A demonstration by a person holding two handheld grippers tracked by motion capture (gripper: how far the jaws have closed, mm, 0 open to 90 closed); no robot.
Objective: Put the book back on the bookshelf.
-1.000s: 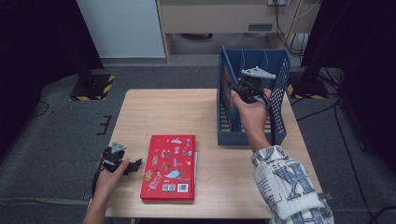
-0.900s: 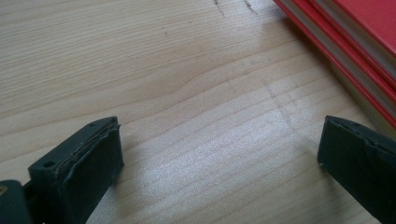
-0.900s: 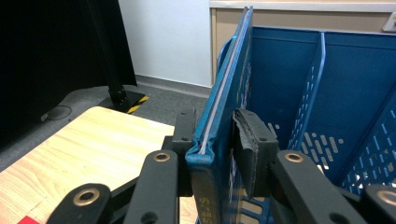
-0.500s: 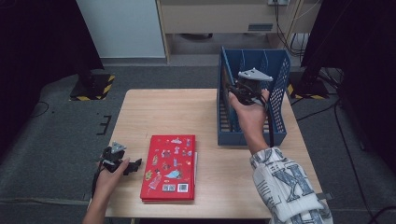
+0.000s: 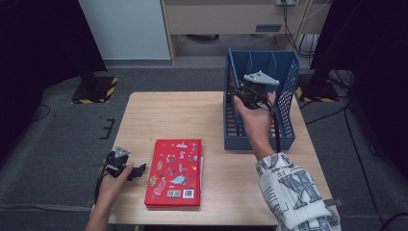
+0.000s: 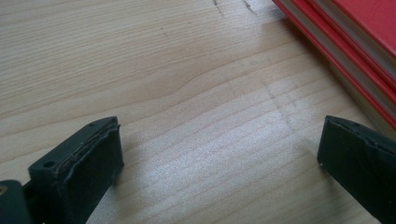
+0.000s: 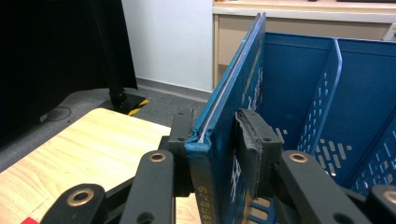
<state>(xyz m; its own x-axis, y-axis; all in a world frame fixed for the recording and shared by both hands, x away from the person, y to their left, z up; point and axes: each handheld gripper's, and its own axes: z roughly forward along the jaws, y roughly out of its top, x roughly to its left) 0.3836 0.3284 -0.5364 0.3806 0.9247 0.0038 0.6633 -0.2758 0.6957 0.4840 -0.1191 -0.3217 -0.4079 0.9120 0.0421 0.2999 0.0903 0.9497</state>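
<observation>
One blue book (image 7: 224, 140) stands pinched in my right gripper's (image 7: 215, 140) fingers at the blue file rack's (image 5: 284, 86) left edge; tilted, it could catch. Left fingers (image 6: 84, 163) gape over the counter (image 6: 187, 93).

Red books (image 6: 355, 51) cut off by frame edge, blue book (image 7: 219, 154) spine lettering unreadable

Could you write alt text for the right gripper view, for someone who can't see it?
Two black jaws rise from the bottom and clamp the spine end of a thin blue book standing upright on edge. Right of it is a blue slotted file rack with dividers; a light wooden table lies at left, with a white wall beyond.
</observation>
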